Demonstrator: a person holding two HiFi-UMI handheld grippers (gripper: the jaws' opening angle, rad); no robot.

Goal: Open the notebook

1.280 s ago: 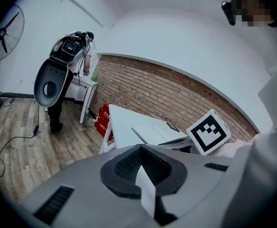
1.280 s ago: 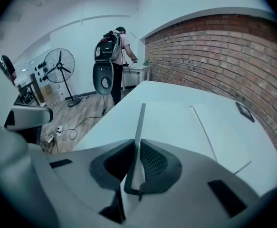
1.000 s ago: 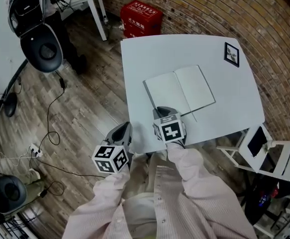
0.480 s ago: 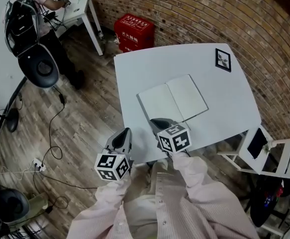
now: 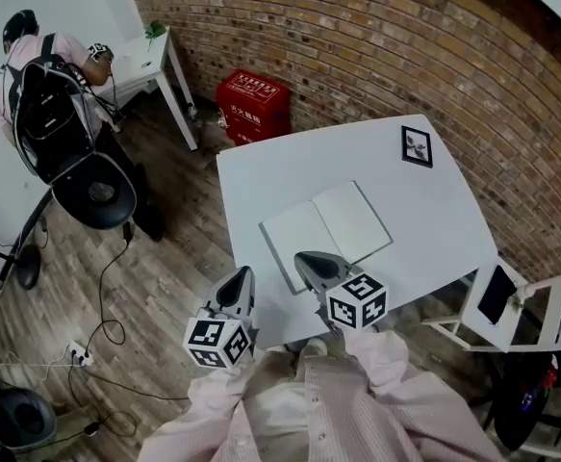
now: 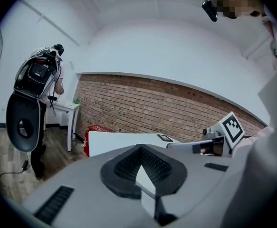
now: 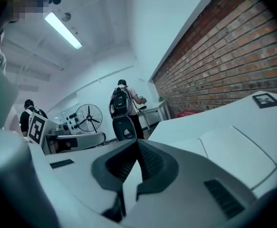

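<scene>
The notebook [image 5: 326,229] lies open on the white table [image 5: 434,210], two blank pages facing up. My right gripper [image 5: 304,258] hangs above its near left corner, jaws shut on nothing. In the right gripper view the closed jaws [image 7: 137,144] point past the notebook [image 7: 238,151], which lies low on the right. My left gripper [image 5: 245,273] is held off the table's near left edge, lifted, with jaws shut and empty. The left gripper view has its closed tips [image 6: 139,148] level with the table [image 6: 124,139]; the right gripper's marker cube [image 6: 232,126] shows at the right.
A small black-framed card [image 5: 416,146] lies at the table's far right corner. A red crate [image 5: 253,104] stands by the brick wall. A white chair [image 5: 511,301] is right of the table. A black office chair [image 5: 97,191] and a person with a backpack [image 5: 39,85] are far left.
Both grippers have lifted and drawn back from the notebook toward the table's near edge. The head view has swung up and takes in more of the room. The notebook has stayed open.
</scene>
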